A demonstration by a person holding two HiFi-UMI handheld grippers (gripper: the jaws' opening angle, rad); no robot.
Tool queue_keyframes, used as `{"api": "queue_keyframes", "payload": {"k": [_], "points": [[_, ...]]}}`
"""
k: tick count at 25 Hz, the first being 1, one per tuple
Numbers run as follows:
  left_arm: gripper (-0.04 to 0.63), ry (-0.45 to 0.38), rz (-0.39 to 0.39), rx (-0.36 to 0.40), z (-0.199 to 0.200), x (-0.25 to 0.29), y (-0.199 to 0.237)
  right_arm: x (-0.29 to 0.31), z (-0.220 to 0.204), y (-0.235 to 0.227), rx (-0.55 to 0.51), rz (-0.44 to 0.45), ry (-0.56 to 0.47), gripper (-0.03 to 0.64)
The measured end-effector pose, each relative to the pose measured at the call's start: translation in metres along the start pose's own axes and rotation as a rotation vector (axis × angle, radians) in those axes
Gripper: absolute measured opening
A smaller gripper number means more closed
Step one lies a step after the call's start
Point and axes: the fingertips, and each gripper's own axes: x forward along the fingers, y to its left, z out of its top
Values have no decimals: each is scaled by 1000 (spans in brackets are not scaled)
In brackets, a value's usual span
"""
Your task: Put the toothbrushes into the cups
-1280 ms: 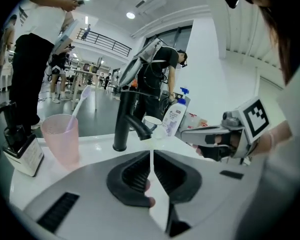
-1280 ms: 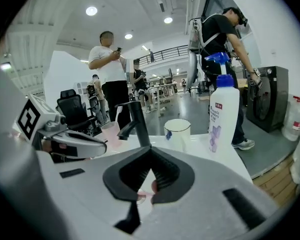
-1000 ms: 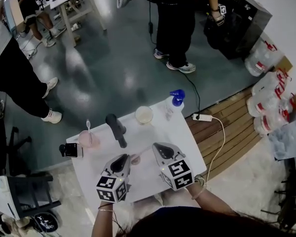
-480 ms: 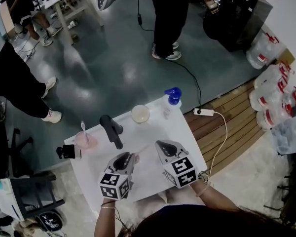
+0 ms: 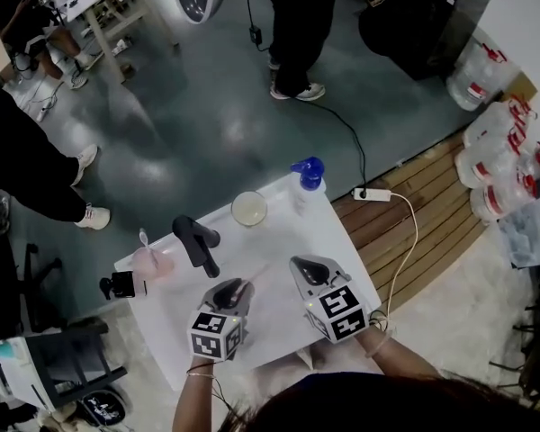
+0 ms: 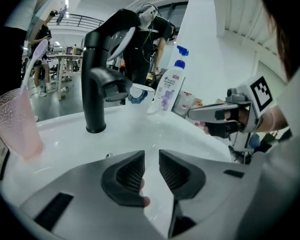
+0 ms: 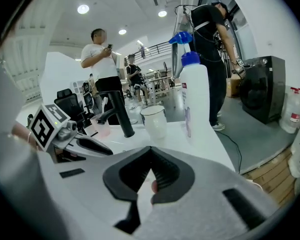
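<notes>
Landmark is the black faucet (image 5: pixel 195 241), which stands upright near the middle of the white worktop (image 5: pixel 274 327). To the left of the faucet is a pink cup (image 5: pixel 150 262) with one toothbrush (image 5: pixel 144 238) standing in it, head up. To the faucet's right and a little farther from me is a white cup (image 5: pixel 249 209); I see nothing in it from the head view. Beyond that cup, well right of the faucet at the worktop's far corner, stands a spray bottle (image 5: pixel 306 180) with a blue top. On my side of the faucet I can make out a faint, thin second toothbrush (image 5: pixel 256 277) lying flat, its pinkish end just off the tip of the left hand-held gripper (image 5: pixel 237 286). The left jaws stand a narrow gap apart, with bare worktop showing through; a small pinkish spot sits low against one pad, and I cannot tell what it is. The right hand-held gripper (image 5: pixel 299 264) hovers right of the faucet on the near side, its jaw tips touching and nothing gripped that I can see. Both grippers point toward the faucet.
</notes>
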Motion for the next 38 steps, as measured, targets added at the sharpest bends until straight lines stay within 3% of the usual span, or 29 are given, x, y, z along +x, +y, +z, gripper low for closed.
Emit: {"api": "queue_keyframes", "payload": {"k": [29,38], "points": [[81,358,-44,174,-83,68,26,-6,-40,-20,63,-46,43,2],[81,412,-40,223,-92,79,31,-7,-49,-26,82,-57,56,2]]}}
